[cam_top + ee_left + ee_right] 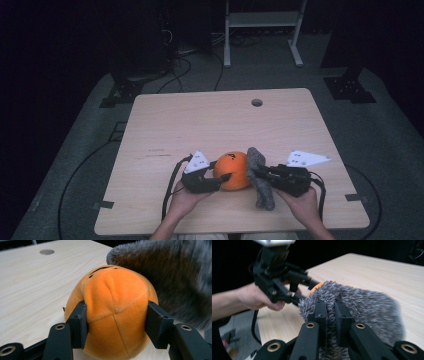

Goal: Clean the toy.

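Plush ball and fur cloth, each held in a gripper

The left gripper (pixel 116 322) clamps the orange plush ball (pixel 112 312) by its sides (near table edge); just beside it the right gripper (pixel 330 312) pinches the grey furry cloth (pixel 362 307), which touches the ball, above the wooden table (pixel 200 120).

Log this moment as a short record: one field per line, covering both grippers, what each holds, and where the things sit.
left gripper: jaws pressed on both sides of the orange plush ball
right gripper: jaws pinched on the grey furry cloth
ball position: on the wooden table, near the front edge, between the two grippers
cloth position: right of the ball, touching it
table feature: round hole near the far edge
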